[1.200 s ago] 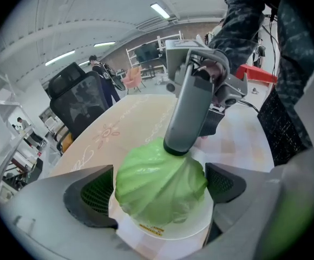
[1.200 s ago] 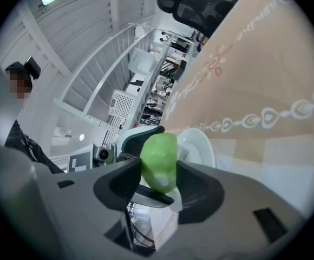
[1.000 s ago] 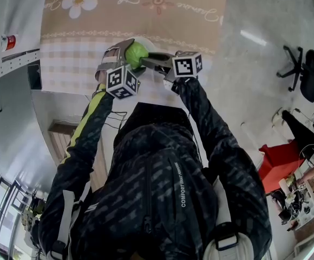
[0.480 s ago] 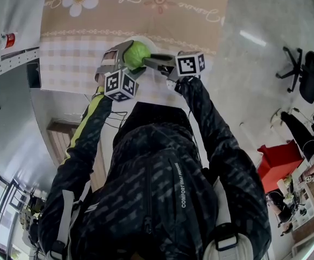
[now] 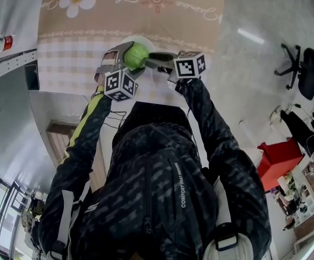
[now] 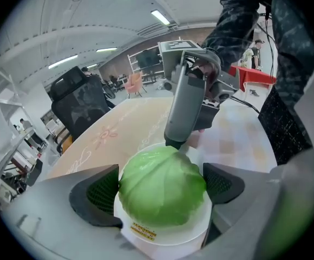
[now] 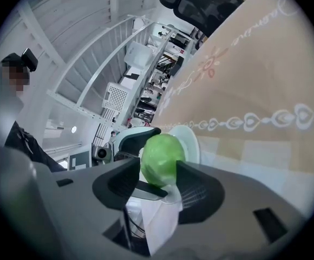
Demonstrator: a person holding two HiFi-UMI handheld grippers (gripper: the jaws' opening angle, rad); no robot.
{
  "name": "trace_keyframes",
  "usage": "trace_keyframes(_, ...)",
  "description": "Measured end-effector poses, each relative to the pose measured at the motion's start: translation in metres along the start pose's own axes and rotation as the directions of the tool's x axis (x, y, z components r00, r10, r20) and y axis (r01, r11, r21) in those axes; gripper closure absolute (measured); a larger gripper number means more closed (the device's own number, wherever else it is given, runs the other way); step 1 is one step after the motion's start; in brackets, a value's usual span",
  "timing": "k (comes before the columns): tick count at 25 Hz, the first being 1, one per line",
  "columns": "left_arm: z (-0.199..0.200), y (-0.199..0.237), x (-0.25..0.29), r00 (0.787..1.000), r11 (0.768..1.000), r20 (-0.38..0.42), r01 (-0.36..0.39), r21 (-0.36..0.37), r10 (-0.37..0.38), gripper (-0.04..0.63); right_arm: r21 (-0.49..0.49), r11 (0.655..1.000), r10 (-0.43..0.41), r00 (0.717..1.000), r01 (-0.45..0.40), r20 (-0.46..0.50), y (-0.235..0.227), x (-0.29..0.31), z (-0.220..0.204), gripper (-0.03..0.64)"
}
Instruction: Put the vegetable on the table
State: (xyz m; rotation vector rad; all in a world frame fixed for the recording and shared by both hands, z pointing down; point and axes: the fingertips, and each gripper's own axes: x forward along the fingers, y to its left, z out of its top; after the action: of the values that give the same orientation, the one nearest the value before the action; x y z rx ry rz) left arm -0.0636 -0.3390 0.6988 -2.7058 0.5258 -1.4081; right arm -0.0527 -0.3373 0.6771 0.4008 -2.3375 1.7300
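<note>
A green cabbage [image 5: 136,56] sits in a white bowl [image 5: 144,40] held just above the near edge of the table with the beige flower-print cloth [image 5: 146,15]. My left gripper [image 5: 129,58] is shut on the bowl [image 6: 162,237], its pads pressing the bowl's sides with the cabbage [image 6: 162,186] between them. My right gripper [image 5: 149,58] reaches in from the right. In the right gripper view it [image 7: 162,184] is shut on the cabbage [image 7: 161,158], with the bowl's rim [image 7: 190,142] behind. One of its fingers [image 6: 185,107] touches the cabbage's far side.
The cloth changes to a pale check pattern [image 5: 76,64] near the edge. A white cabinet [image 5: 5,15] stands left of the table. Office chairs [image 5: 303,75] and a red object [image 5: 279,161] are on the floor at the right. A black chair [image 6: 84,104] stands beyond the table.
Almost nothing. Both grippers and the cabbage have drifted very slightly, and a bit more of the white rim shows behind the cabbage.
</note>
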Motion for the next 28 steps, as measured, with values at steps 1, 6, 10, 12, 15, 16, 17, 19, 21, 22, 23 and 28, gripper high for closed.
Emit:
trace_keyframes(1, 0.001, 0.001, 0.0, 1.0, 1.0, 0.003, -0.002, -0.001, 0.002, 0.112, -0.004, 1.0, 0.001, 1.0, -0.001, 0.001, 0.0, 0.0, 0.0, 0.417)
trace_keyframes(6, 0.002, 0.001, 0.001, 1.0, 1.0, 0.016, -0.012, 0.0, 0.012, 0.11, -0.078, 0.996, -0.043, 0.999, 0.043, 0.002, 0.001, 0.0, 0.003, 0.431)
trace_keyframes(10, 0.002, 0.001, 0.0, 0.999, 1.0, 0.032, -0.022, 0.001, 0.022, 0.112, -0.114, 0.991, -0.064, 0.998, 0.065, 0.006, 0.001, 0.001, 0.001, 0.443)
trace_keyframes(12, 0.003, 0.001, -0.002, 0.999, 0.999, 0.035, -0.033, 0.015, 0.033, 0.112, -0.129, 0.989, -0.078, 0.997, 0.078, 0.002, 0.002, 0.001, -0.001, 0.443)
trace_keyframes(15, 0.002, 0.003, -0.007, 0.997, 0.997, 0.033, -0.073, 0.033, 0.072, 0.112, -0.168, 0.978, -0.121, 0.993, 0.121, 0.01, 0.0, -0.001, 0.0, 0.44)
trace_keyframes(16, 0.001, 0.003, -0.009, 0.996, 0.996, 0.033, -0.088, 0.032, 0.087, 0.112, -0.182, 0.974, -0.137, 0.99, 0.138, 0.019, 0.0, -0.003, 0.002, 0.439)
trace_keyframes(17, 0.001, 0.003, -0.012, 0.994, 0.995, 0.036, -0.101, 0.029, 0.1, 0.112, -0.196, 0.968, -0.151, 0.988, 0.154, 0.028, 0.001, -0.005, 0.003, 0.439)
trace_keyframes(19, 0.001, 0.004, -0.02, 0.992, 0.993, 0.047, -0.114, 0.007, 0.114, 0.114, -0.226, 0.958, -0.173, 0.984, 0.178, 0.044, 0.005, -0.008, 0.005, 0.44)
trace_keyframes(21, 0.003, 0.006, -0.03, 0.99, 0.992, 0.068, -0.12, -0.029, 0.122, 0.117, -0.263, 0.944, -0.191, 0.98, 0.199, 0.057, 0.011, -0.012, 0.007, 0.445)
trace_keyframes(22, 0.005, 0.008, -0.035, 0.988, 0.991, 0.08, -0.125, -0.045, 0.129, 0.117, -0.282, 0.937, -0.198, 0.978, 0.208, 0.064, 0.015, -0.014, 0.009, 0.445)
trace_keyframes(23, 0.006, 0.01, -0.041, 0.986, 0.989, 0.094, -0.132, -0.062, 0.137, 0.117, -0.3, 0.929, -0.205, 0.976, 0.217, 0.073, 0.019, -0.015, 0.01, 0.446)
trace_keyframes(28, 0.02, 0.017, -0.079, 0.961, 0.965, 0.199, -0.146, -0.217, 0.19, 0.176, -0.368, 0.902, -0.205, 0.974, 0.228, 0.099, 0.046, -0.019, 0.008, 0.537)
